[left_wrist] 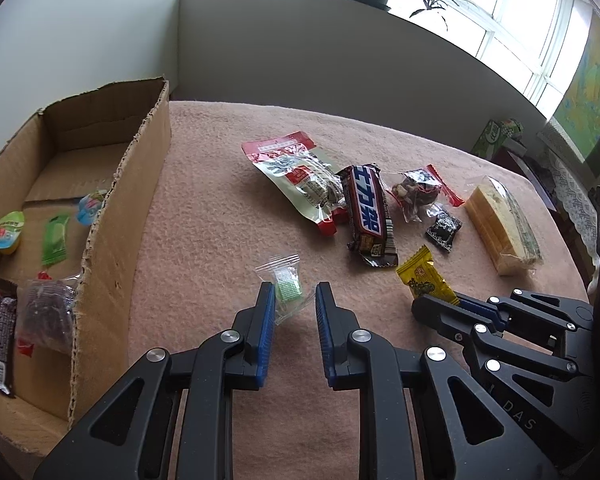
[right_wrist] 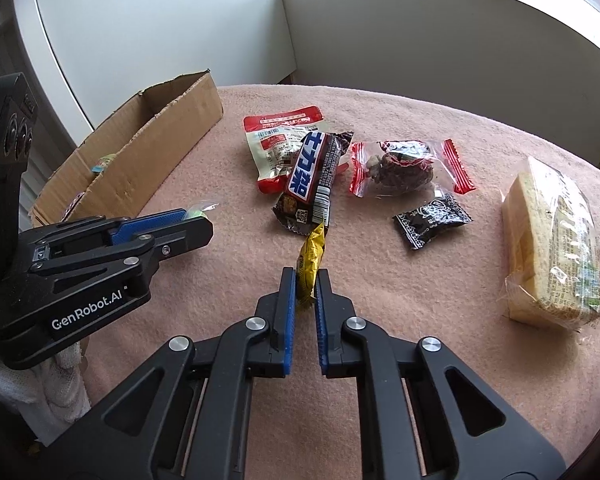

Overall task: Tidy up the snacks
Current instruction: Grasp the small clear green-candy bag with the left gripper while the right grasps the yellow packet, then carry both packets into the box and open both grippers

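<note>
At nine o'clock in my left view sits the box (left_wrist: 112, 184), already holding a few snacks: two jelly cups, a green candy, a chocolate bar and a dark packet. So I judge the job partly done.

My left gripper (left_wrist: 296, 300) has its jaws fairly wide around the green sweet (left_wrist: 287, 289). The wrapper lies between the pads and seems to touch the left one, but I can't tell whether it is gripped yet.

Further right, my right gripper (right_wrist: 305, 284) has its jaws narrow and pinched on the yellow candy (right_wrist: 310, 264), which stands on edge between them.

Still on the blanket (right_wrist: 380, 320), from eleven to three o'clock in my right view: the red-and-white pouch (right_wrist: 278, 140), the bar (right_wrist: 314, 176), the nut packet (right_wrist: 404, 168), the black candy (right_wrist: 432, 220) and the cake (right_wrist: 552, 240). By my count, seven pieces remain to box.

The box's near end is cut off by the frame, and its wall hides part of the contents. Most labels are unreadable.
</note>
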Demonstrator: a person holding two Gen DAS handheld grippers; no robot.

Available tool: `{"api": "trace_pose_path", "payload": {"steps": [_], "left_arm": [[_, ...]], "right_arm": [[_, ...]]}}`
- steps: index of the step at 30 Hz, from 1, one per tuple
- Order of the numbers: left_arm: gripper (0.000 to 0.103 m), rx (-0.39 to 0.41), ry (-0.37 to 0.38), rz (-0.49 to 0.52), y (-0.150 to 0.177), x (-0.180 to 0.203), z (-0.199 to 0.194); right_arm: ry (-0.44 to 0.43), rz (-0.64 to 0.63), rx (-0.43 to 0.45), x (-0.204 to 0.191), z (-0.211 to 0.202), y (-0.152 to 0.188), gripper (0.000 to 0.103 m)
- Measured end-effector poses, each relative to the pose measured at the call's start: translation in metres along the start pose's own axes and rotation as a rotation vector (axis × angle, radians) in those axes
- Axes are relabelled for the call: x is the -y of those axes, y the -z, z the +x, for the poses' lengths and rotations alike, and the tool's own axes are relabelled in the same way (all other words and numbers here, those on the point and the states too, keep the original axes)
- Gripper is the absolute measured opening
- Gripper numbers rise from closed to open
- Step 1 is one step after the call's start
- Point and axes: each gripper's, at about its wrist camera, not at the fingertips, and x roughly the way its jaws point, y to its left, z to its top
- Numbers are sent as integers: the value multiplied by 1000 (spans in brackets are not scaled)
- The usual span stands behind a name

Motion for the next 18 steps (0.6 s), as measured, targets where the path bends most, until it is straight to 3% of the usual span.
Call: {"api": "trace_pose_path", "payload": {"steps": [11,18], "left_arm": [[19,79,54,-21,-2,-9,-47],[19,144,22,-49,-3,-36,-81]], "right_arm": [[-26,-19,78,-14,-41,-18,9],[-50,-57,132,-44,-51,-49,9]]}}
